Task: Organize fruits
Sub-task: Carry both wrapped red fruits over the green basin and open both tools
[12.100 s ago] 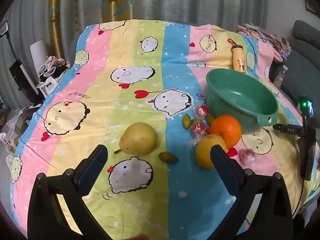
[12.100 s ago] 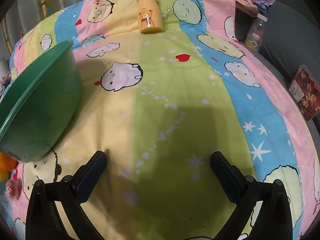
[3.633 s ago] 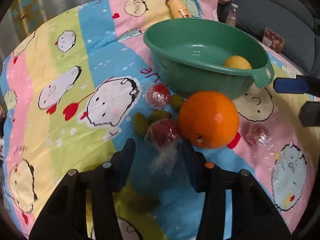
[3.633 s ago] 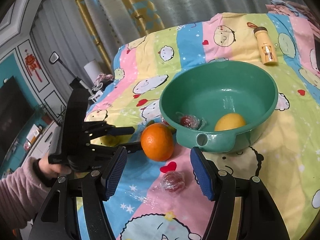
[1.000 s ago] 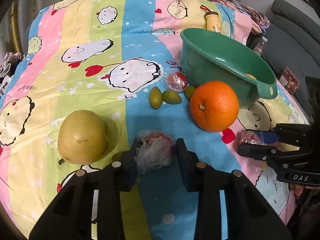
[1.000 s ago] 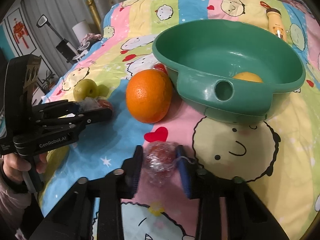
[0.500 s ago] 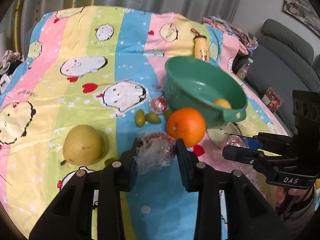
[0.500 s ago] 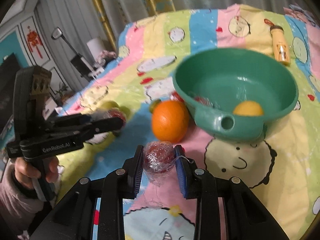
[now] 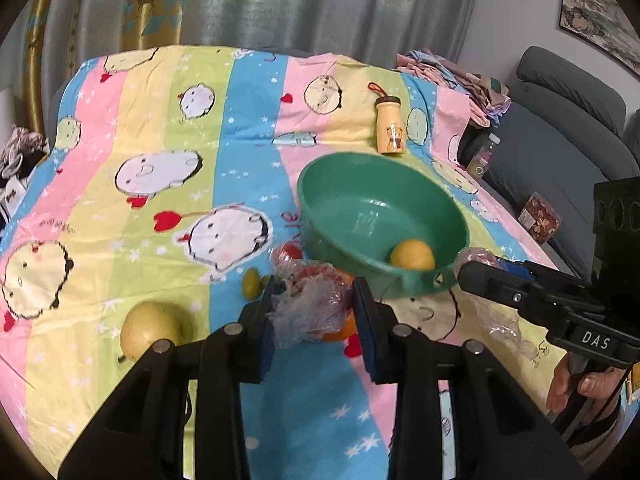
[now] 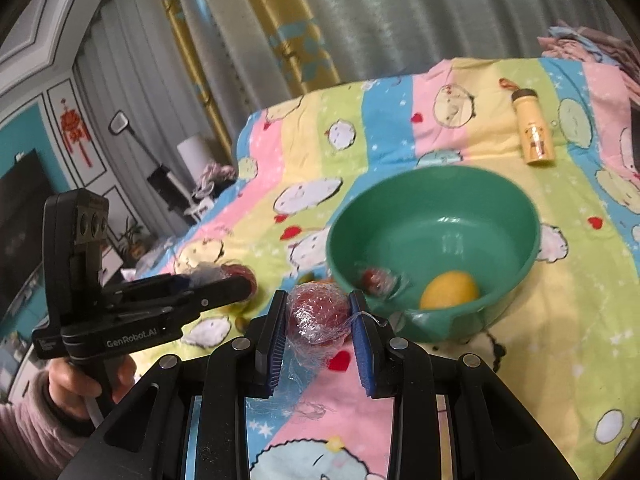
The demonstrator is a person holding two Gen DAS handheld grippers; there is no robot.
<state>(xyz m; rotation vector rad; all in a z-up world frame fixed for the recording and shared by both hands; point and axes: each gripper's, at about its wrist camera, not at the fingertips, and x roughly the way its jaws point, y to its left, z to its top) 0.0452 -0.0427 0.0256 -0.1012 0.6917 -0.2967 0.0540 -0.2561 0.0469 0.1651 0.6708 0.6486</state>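
Plastic-wrapped fruits now higher, nearer bowl

In the left wrist view, the wrapped fruit and the gripper fingers hide most of the orange; only slivers show. In the right wrist view, the small wrapped fruit inside the green basin is motion-blurred. The person's sleeve is cut off by the left edge.

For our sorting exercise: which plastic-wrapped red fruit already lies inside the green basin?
The wrapped red fruit on the green basin's floor beside the yellow fruit; the left gripper and right gripper each hold another.
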